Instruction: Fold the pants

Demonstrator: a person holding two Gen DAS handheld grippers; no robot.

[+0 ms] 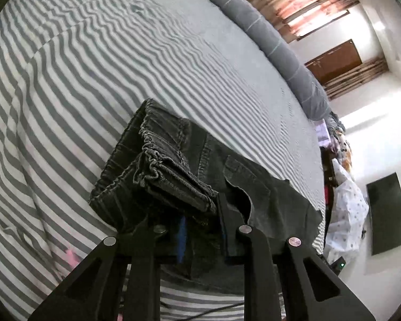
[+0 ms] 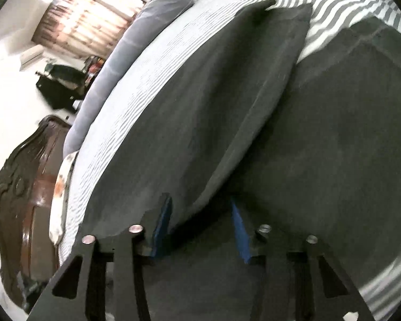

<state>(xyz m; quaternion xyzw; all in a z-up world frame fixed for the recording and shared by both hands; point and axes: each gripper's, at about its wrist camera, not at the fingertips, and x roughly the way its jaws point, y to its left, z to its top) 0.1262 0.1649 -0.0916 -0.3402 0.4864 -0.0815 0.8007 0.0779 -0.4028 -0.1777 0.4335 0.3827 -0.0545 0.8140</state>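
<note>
Bed fills most of both views: a wide mattress under a sheet of thin grey and white stripes, the weave rippled and slightly wrinkled toward the near edge. A long grey bolster with pale cross-lines runs along the far side. Pants, dark charcoal denim, lie on the sheet at the near edge; the cloth is heavy and matte, with stitched seams, a flapped pocket, and a gathered elastic waistband bunched into ridged folds on top of the stack. In the right wrist view the same pants show as broad smooth leg panels, one layer lifted over another, motion-blurred. Left gripper: black angular fingers with blue pads, jaws drawn narrow and clamped on the thick folded waistband edge, cloth pinched between the pads. Right gripper: fingers set partly apart, a fold of leg fabric passing between the blue pads; whether the pads actually press on it I cannot tell through the blur. Room: white walls, a window with patterned reddish curtains lit from behind, a carved dark wooden headboard at the bed's end, a dark flat screen on the wall.
</note>
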